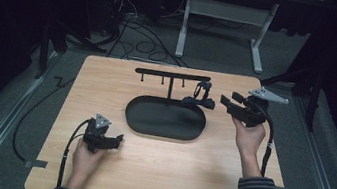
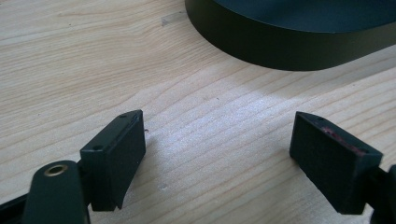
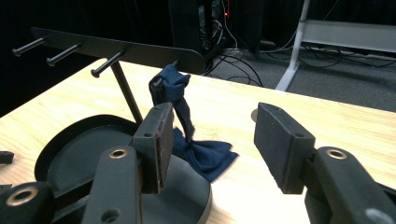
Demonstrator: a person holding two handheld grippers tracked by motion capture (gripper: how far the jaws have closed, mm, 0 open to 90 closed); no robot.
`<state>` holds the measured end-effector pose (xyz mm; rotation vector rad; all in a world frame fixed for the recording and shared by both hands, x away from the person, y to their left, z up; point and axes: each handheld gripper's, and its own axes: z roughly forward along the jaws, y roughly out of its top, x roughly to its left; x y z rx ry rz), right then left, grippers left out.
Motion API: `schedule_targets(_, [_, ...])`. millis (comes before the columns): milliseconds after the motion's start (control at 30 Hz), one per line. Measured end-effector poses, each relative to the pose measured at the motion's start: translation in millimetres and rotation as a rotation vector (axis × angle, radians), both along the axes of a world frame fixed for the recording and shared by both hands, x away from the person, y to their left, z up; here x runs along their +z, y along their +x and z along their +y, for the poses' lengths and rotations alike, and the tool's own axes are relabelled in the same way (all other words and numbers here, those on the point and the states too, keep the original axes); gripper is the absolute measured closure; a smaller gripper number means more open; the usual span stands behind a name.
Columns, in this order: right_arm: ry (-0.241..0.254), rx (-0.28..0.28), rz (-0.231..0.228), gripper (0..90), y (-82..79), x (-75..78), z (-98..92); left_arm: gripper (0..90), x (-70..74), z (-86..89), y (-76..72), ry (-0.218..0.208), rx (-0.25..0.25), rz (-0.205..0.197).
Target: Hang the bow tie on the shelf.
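Observation:
A black stand (image 1: pixel 173 74) with a bar of pegs rises from an oval black tray base (image 1: pixel 165 119) at the table's middle. A dark blue bow tie (image 1: pixel 200 99) hangs by its strap from the rightmost peg (image 3: pixel 159 84), its bow (image 3: pixel 205 156) resting at the tray's right edge. My right gripper (image 1: pixel 228 101) is open, a short way right of the tie, pointing toward it, with nothing between its pads (image 3: pixel 163 140). My left gripper (image 1: pixel 118 140) is open low over the bare wood near the tray's front left rim (image 2: pixel 261 46).
The wooden table (image 1: pixel 145 167) has open wood in front of the tray. Three other pegs (image 3: pixel 60 53) stick out along the bar. Beyond the far edge lie cables (image 1: pixel 139 39) and a white desk frame (image 1: pixel 228 17) on grey carpet.

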<state>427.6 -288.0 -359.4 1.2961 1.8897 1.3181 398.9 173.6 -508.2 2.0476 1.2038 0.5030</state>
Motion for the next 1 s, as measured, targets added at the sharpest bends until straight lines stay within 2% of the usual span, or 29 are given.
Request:
schedule_targets(667, [0.022,-0.015,0.003,47.5,-24.4,-10.4,-21.4,18.7,0.1,0.0,-0.2,0.001,-0.001,0.001])
schedule_targets(1000, [0.018,-0.017,0.012,47.3,-34.6,-23.8,-24.9,18.7,0.1,0.0,-0.1,0.001,-0.001,0.0])
